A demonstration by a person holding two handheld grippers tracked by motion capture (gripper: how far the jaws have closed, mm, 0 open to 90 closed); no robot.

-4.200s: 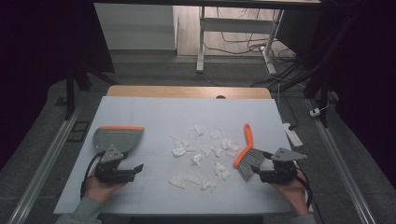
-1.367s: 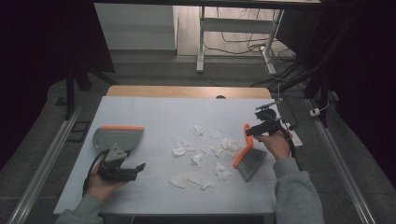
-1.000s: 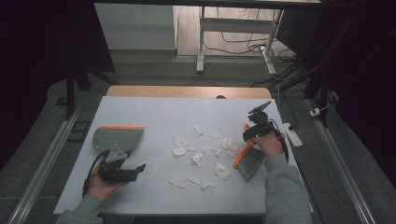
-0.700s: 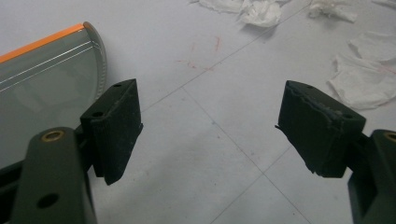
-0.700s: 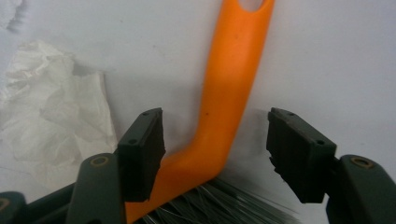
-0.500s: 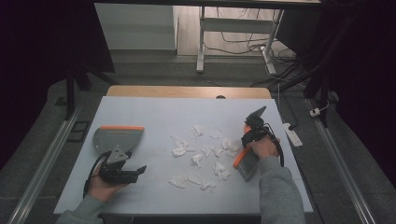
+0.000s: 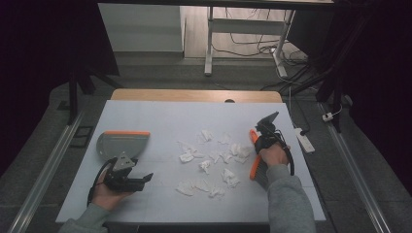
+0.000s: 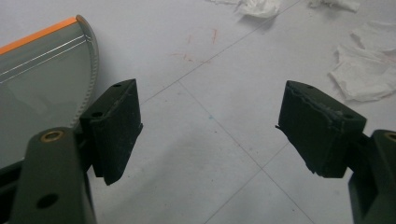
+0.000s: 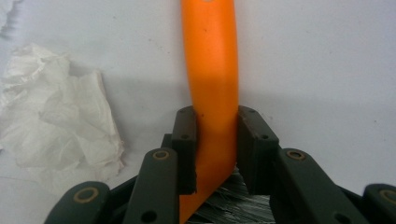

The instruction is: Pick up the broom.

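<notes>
Right claw (image 9: 215, 154) is clamped on the orange handle of the brush (image 9: 211, 70), which runs straight out ahead of its jaws, grey bristles tucked down between the claw arms and mostly cut off. A crumpled tissue scrap (image 9: 56, 126) sits just left of that claw on the white surface (image 7: 160, 114). Left claw (image 8: 210, 135) is spread wide over bare surface, the dustpan (image 8: 42, 88) right beside its left jaw, partly cropped.
</notes>
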